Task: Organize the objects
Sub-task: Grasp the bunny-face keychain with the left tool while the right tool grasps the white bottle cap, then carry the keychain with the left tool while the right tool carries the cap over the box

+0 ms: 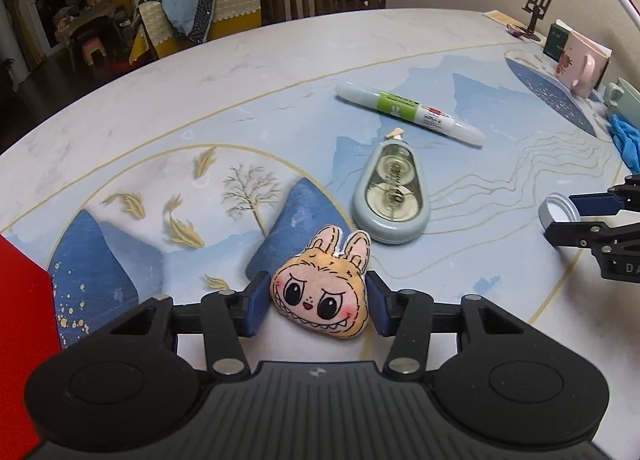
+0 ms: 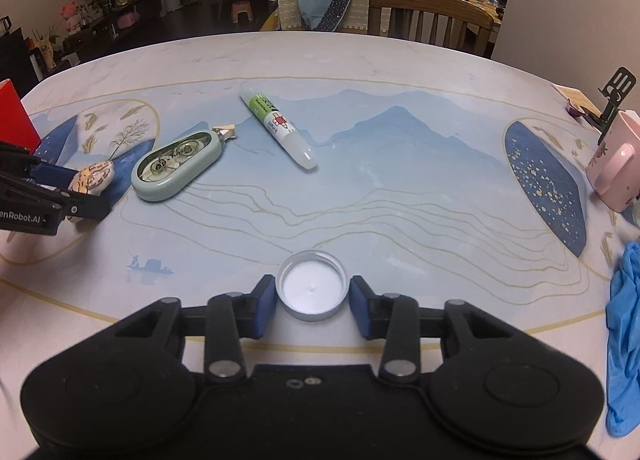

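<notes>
Round bench [image 2: 400, 199] with a pale blue mountain print, far rim curving toward a wooden chair [image 2: 432, 15]. Red box [image 1: 24, 300] at the near left edge; pink mug [image 2: 616, 167] and crumpled blue glove [image 2: 628, 332] crowding the right edge. Mid-bench, a grey-green teardrop correction-tape dispenser [image 1: 390, 199], and just beyond it a white glue pen with green label [image 1: 408, 109], apart from it.

Left claw [image 1: 318, 302] narrowed around the small peach plush rabbit-eared monster face [image 1: 320, 292], blue pads flanking its cheeks; contact looks likely but light, plush resting on the bench. Right claw [image 2: 312, 294] part open, straddling the round silver metal lid [image 2: 312, 286] lying hollow side up, thin gaps either side.

Best done by squeezing level and centred: lid low and slippery, so pads kept near the surface; plush soft, so a firm pinch before lifting.

Open room wide between lid and dispenser; far half bare. Care near mug, glove and the near rim.
</notes>
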The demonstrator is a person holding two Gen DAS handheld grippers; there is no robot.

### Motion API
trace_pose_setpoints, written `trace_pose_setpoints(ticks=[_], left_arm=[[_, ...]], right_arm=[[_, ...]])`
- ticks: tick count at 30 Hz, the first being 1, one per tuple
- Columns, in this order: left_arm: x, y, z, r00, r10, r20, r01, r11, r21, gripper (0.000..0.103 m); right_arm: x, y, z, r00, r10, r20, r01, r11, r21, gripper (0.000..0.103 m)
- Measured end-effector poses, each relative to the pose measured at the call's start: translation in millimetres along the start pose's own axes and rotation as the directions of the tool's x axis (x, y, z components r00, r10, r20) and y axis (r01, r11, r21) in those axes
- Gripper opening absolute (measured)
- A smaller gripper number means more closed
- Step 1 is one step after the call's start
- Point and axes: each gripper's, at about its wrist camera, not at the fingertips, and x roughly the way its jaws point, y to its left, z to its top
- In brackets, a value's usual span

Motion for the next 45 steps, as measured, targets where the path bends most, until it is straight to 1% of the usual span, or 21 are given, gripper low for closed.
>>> trace_pose_setpoints(ticks=[6,9,16,23,29,37,41,45], left_arm=[[-8,-4,-1,1.000,-0.008,-0.007,0.007,1.000,-0.008,0.048],[-17,-5,-3,1.000,-0.018,-0.007,0.018,0.999,-0.030,0.048],[-48,-8,-15,0.999,-0.036,0.000,0.036,0.998,-0.048,0.048],[-87,2,-29,0.998,-0.053,0.025,0.056,0.994,-0.089,0.048],[-124,15,-41,0.995,-0.082,0.063,0.090,0.987,-0.132,0.048],[-168,37,-60,0.990,-0.067,0.126,0.084,0.988,-0.132,0.048],[-184,52,-70,0.988,-0.052,0.148,0.072,0.988,-0.134,0.048],[-195,72,-82,0.987,-0.043,0.157,0.068,0.985,-0.161,0.048]], right_arm=[[-12,5,-4,1.000,0.016,-0.002,-0.016,1.000,0.022,0.039],[-26,11,-4,1.000,0.030,0.010,-0.030,0.999,0.027,0.039],[-61,36,0,0.997,0.068,0.045,-0.068,0.998,0.003,0.038],[-97,71,6,0.991,0.109,0.075,-0.106,0.993,-0.050,0.038],[-125,107,12,0.981,0.167,0.098,-0.158,0.983,-0.096,0.038],[-146,160,19,0.967,0.230,0.105,-0.211,0.963,-0.169,0.038],[-150,184,25,0.961,0.254,0.104,-0.230,0.952,-0.203,0.038],[-151,209,30,0.956,0.278,0.097,-0.251,0.941,-0.227,0.038]])
